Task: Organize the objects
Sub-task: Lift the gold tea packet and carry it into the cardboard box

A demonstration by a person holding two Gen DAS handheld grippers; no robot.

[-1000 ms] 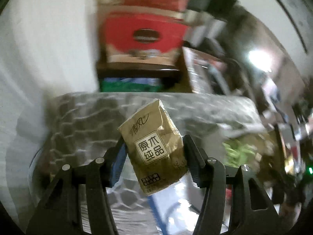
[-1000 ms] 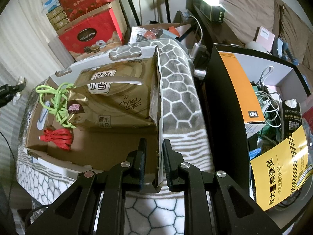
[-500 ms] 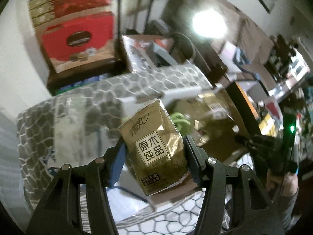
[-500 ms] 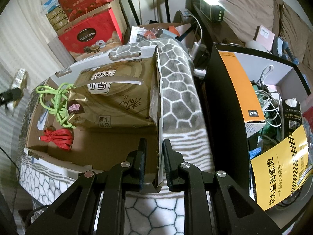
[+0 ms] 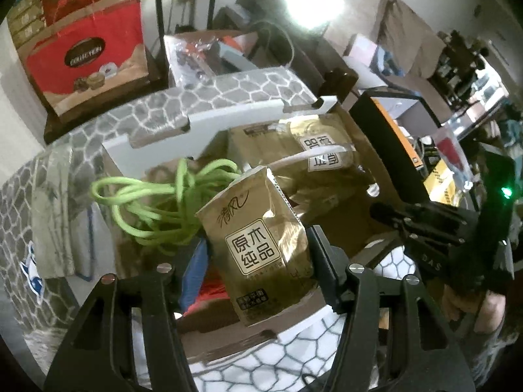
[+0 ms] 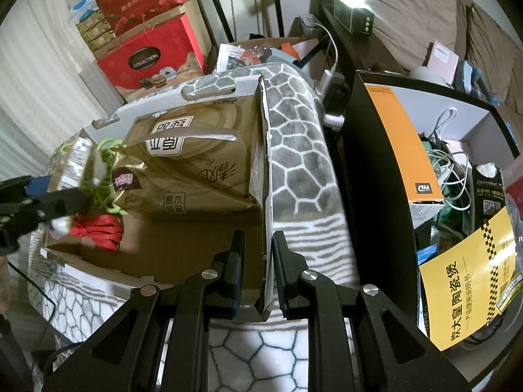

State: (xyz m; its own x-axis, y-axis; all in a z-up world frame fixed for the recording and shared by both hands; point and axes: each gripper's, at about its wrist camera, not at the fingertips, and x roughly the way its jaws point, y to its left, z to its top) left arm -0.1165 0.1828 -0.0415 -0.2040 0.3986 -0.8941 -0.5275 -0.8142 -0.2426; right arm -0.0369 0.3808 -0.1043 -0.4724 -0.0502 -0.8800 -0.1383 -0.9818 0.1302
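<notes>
My left gripper [image 5: 258, 261] is shut on a small gold tissue pack [image 5: 258, 238] and holds it above the open cardboard box [image 5: 228, 117]. In the right wrist view the same pack [image 6: 70, 166] hangs over the box's left side. Inside the box lie a large gold tissue bundle [image 6: 193, 163], a green cord [image 5: 153, 202] and a red cord [image 6: 98, 230]. My right gripper [image 6: 258, 261] is shut on the box's right wall [image 6: 266, 228]; it shows at the right in the left wrist view [image 5: 425, 225].
The box sits on a grey-and-white patterned blanket [image 6: 294, 150]. Red gift boxes [image 6: 147, 55] stand stacked behind. A black shelf unit [image 6: 392, 163] with cables, an orange box and a yellow packet stands close on the right.
My left gripper has carried the small tissue pack rightward from outside the box to above its left part. My right gripper has stayed clamped on the box wall.
</notes>
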